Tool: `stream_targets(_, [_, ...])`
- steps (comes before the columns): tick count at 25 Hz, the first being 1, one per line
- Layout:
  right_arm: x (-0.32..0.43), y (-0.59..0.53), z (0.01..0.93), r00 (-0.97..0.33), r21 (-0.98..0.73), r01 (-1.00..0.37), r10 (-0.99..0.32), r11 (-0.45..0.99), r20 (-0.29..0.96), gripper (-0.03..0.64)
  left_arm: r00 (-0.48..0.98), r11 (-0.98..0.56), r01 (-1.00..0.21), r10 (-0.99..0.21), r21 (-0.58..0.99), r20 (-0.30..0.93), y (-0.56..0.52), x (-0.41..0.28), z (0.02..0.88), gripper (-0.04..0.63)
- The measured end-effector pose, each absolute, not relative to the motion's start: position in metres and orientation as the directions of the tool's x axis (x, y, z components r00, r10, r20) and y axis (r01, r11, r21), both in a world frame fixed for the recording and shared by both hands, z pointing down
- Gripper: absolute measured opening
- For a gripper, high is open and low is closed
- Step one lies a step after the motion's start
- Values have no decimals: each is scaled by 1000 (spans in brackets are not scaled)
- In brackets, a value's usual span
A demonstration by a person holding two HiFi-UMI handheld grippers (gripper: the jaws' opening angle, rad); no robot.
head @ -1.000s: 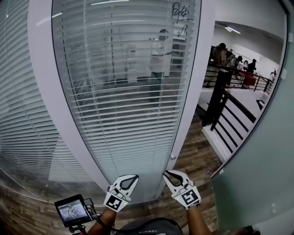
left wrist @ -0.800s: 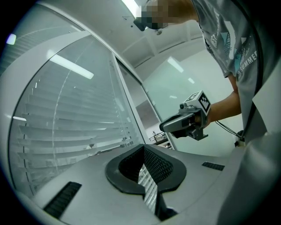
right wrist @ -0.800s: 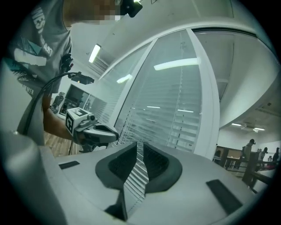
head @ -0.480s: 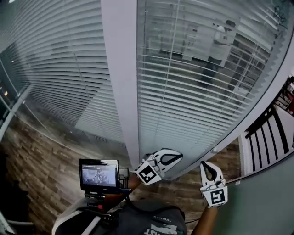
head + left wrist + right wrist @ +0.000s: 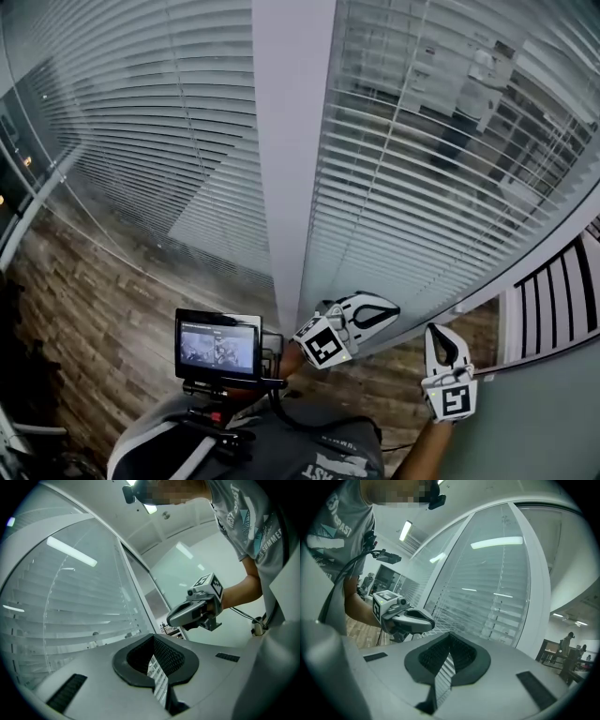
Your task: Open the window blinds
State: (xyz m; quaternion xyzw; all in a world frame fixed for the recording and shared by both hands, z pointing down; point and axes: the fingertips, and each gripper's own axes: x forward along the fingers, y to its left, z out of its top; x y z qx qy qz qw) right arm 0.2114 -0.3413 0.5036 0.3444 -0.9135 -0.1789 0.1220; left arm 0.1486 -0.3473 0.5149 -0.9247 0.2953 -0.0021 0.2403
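Both your left tool (image 5: 390, 310) and right tool (image 5: 437, 332) are pinched together on nothing, the right having just closed, low by the blinds (image 5: 422, 187), which hang fully lowered, with slats see-through only on the right pane.

Smooth pale blind slats (image 5: 412, 197) behind glossy glass (image 5: 469, 84), matt white frame post (image 5: 291, 141), wood-grain plank floor (image 5: 94, 309).

Blinds (image 5: 422, 197) & post (image 5: 289, 141) close ahead

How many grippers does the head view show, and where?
2. The left gripper is beside the foot of the white pillar; the right gripper is lower right, its empty jaws having just closed.
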Motion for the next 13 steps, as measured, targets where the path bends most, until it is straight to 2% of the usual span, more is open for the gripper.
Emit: stream_targets(13, [213, -342, 498, -737, 405, -583, -669, 704, 102, 3, 824, -711, -548, -550, -441, -137, -347, 150, 509, 5])
